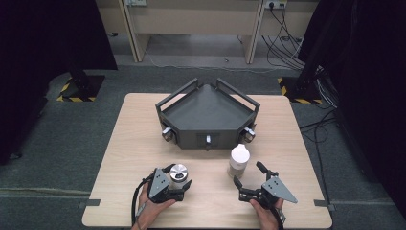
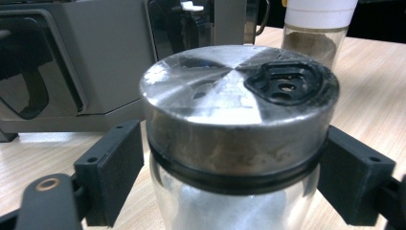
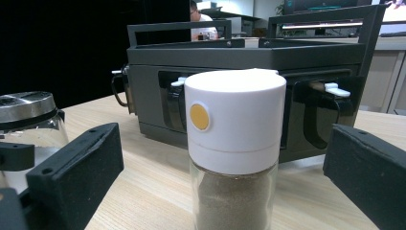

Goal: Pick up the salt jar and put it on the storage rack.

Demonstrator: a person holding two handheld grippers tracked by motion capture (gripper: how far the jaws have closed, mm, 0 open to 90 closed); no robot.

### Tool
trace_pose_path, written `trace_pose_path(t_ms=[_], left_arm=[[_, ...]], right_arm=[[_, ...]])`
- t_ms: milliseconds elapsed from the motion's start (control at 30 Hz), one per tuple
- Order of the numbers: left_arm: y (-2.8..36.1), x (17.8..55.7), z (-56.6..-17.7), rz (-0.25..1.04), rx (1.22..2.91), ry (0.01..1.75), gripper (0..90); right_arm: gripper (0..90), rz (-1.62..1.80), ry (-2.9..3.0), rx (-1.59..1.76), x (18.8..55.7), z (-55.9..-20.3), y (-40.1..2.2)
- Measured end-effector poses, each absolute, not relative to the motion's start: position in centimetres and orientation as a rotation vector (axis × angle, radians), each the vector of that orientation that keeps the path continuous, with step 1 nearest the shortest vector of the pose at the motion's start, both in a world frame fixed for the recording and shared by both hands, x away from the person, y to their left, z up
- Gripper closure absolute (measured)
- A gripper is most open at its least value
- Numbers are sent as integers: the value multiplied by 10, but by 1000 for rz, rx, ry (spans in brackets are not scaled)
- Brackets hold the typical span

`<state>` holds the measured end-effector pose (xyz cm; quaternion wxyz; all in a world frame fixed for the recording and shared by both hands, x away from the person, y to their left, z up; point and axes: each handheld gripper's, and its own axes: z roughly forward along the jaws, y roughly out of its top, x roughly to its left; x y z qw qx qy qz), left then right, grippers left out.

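In the right gripper view, the white-capped jar (image 3: 234, 143) shows an orange dot (image 3: 199, 117).

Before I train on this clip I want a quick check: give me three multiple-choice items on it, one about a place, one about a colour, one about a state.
1. Where does the white-capped jar stand?
A. inside the grey rack
B. on the table in front of the grey rack
C. on the floor

2. What colour is the lid of the metal-lidded jar?
A. red
B. silver
C. green

3. How do the jaws of the right gripper stand?
A. open, clear of the white-capped jar
B. clamped on the jar's cap
C. clamped on the rack's rail

Answers: 1 B, the high view shows it on the wood before the rack. 2 B, brushed metal. 3 A, gaps on both sides.
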<state>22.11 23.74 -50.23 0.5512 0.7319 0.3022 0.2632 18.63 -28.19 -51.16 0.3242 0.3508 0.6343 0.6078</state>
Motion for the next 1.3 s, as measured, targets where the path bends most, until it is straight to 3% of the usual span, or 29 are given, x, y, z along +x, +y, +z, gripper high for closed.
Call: trace_pose_path(t_ms=[200, 1300], left_arm=[[237, 223, -501, 602, 1738, 720, 298], [235, 216, -494, 614, 1704, 731, 308]], right_arm=[[4, 1595, 1661, 922, 186, -512, -282], [4, 1598, 1655, 920, 186, -512, -284]])
